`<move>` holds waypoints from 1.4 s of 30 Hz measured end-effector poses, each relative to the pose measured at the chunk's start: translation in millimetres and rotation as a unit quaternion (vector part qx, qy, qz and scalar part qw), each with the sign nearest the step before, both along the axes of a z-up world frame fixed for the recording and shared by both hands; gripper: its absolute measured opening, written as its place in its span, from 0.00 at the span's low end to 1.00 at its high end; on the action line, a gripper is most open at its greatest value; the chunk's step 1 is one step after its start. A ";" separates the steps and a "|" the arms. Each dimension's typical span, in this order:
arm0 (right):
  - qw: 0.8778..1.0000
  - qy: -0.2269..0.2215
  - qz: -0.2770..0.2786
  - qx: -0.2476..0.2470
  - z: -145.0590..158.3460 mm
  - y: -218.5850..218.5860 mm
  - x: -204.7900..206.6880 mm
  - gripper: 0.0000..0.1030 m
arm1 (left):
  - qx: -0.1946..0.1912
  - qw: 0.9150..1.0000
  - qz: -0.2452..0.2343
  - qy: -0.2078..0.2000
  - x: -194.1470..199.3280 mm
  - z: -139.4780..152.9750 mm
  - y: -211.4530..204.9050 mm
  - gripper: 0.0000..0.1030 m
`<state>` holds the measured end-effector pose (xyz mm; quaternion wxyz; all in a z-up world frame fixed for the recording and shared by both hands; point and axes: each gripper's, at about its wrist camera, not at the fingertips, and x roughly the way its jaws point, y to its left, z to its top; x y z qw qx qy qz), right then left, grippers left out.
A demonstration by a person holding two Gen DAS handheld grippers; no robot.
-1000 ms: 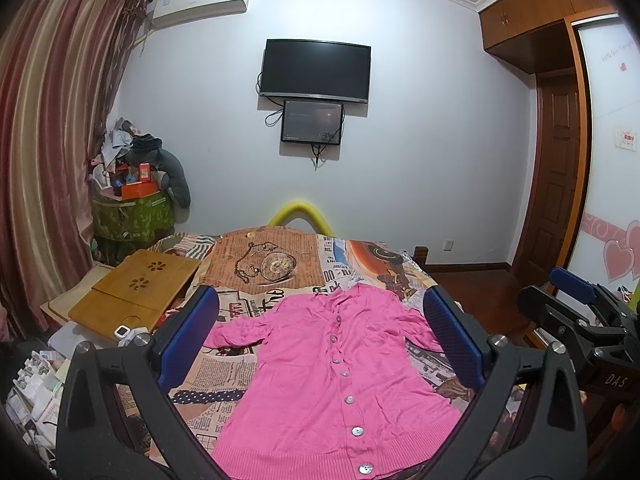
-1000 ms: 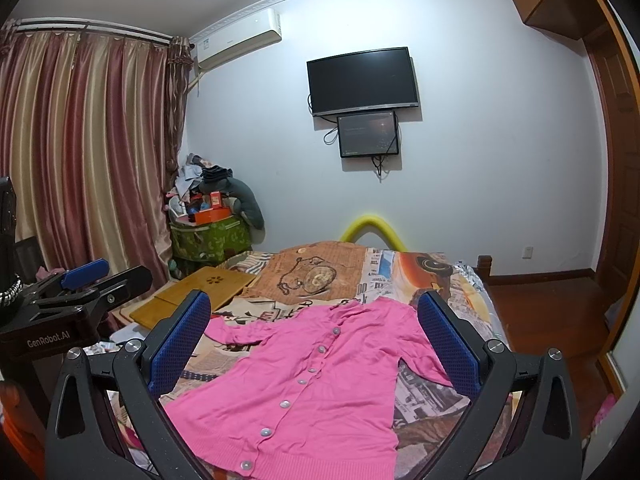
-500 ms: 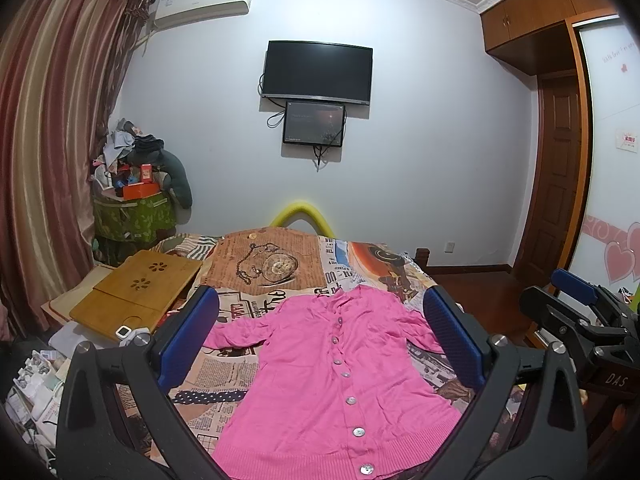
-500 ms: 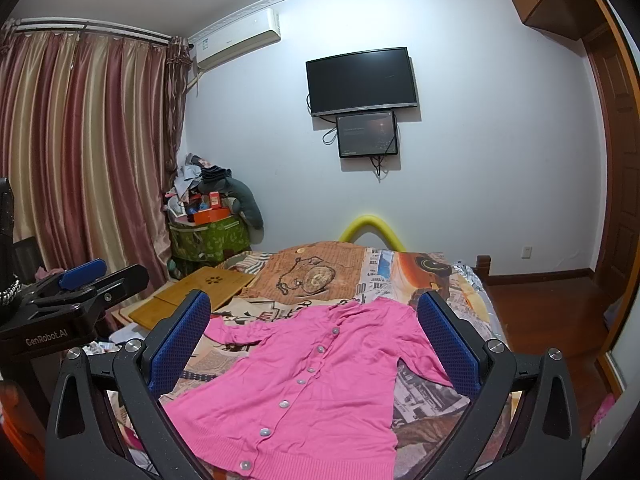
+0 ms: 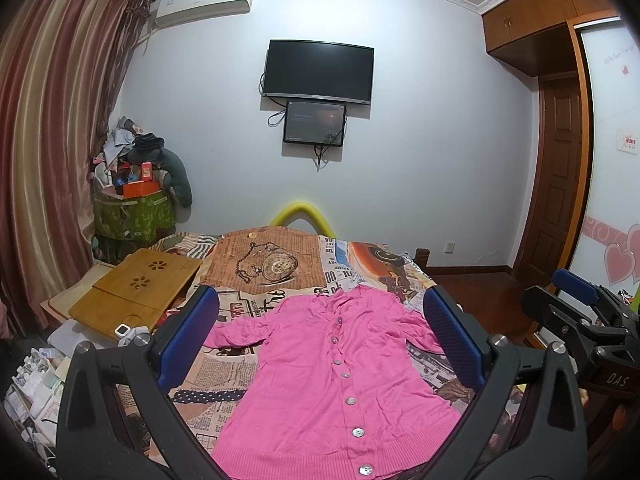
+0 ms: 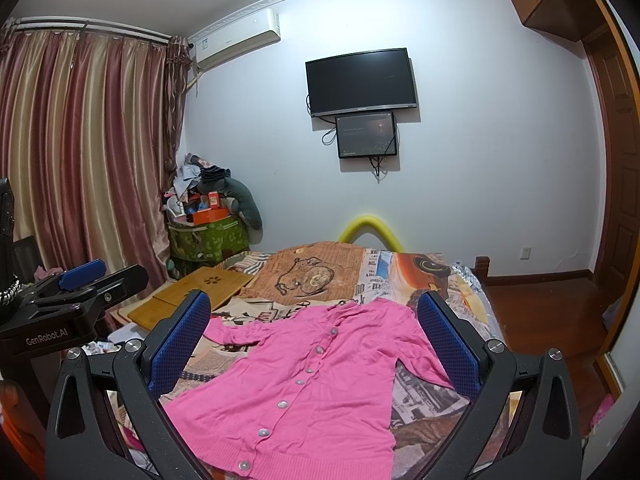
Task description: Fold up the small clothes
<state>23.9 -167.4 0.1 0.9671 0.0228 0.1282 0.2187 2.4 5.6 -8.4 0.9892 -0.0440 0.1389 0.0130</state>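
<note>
One pink cardigan (image 5: 332, 376), one bed (image 5: 280, 256), two wall screens (image 5: 319, 71), one wooden tray (image 5: 136, 292), two claws (image 5: 320, 336).

Pink cardigan (image 5: 332, 368) — soft matt knit, wooden lap desk (image 5: 136, 292) — smooth

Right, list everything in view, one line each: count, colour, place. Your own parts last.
cardigan: one, pink, buttoned, spread flat on the bed.
bedspread: one, newspaper and pocket-watch print, covering the bed.
lap desk: one, bamboo, left of the bed.
storage bin: one, green, corner by the curtain, piled with clutter.
curtain: one, striped pink and cream, left wall.
TV: one, black, wall-mounted.
small screen: one, dark, beneath the TV.
air conditioner: one, white, high on the wall.
left claw: open, blue pads, above the cardigan.
right claw: open, blue pads, above the cardigan.
</note>
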 end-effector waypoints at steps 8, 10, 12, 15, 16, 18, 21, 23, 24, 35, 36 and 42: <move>1.000 0.000 -0.002 0.000 0.7 -4.3 3.6 1.00 | 0.000 1.000 0.000 0.000 0.3 0.1 0.5 1.00; 1.000 0.000 -0.002 0.000 0.7 -4.9 4.1 1.00 | -0.001 1.000 0.000 0.000 0.2 0.3 0.6 1.00; 1.000 0.000 -0.002 0.000 0.5 -4.8 3.8 1.00 | 0.000 1.000 0.000 0.000 -0.1 0.3 0.9 1.00; 1.000 0.002 -0.002 -0.001 0.8 -4.3 3.6 1.00 | 0.000 1.000 0.000 0.000 0.1 0.1 1.0 1.00; 1.000 0.002 -0.002 -0.001 1.1 -5.4 4.2 1.00 | 0.000 1.000 0.001 -0.001 0.3 -0.2 1.2 1.00; 1.000 0.003 -0.002 -0.001 1.0 -5.5 4.9 1.00 | 0.000 1.000 0.002 0.000 0.7 0.0 1.4 1.00; 1.000 0.002 -0.003 -0.001 -0.3 -4.7 5.3 1.00 | -0.001 1.000 0.002 -0.001 2.2 -1.1 1.4 1.00; 1.000 0.003 -0.004 -0.002 -0.8 -6.7 8.3 1.00 | 0.000 1.000 0.006 0.000 4.2 -2.0 2.3 1.00; 1.000 0.004 -0.005 -0.003 -1.6 -5.6 7.8 1.00 | 0.000 1.000 0.008 0.000 6.8 -1.6 3.6 1.00; 0.998 0.042 -0.016 -0.035 -24.6 -1.4 63.4 1.00 | 0.033 0.995 0.065 0.069 94.0 -35.4 49.3 1.00; 0.998 0.046 -0.018 -0.037 -26.2 -1.0 66.1 1.00 | 0.032 0.994 0.069 0.080 103.3 -40.8 55.9 1.00; 0.995 0.078 -0.027 -0.051 -48.1 -5.4 104.5 1.00 | -0.005 0.981 0.088 0.172 158.1 -88.8 105.9 1.00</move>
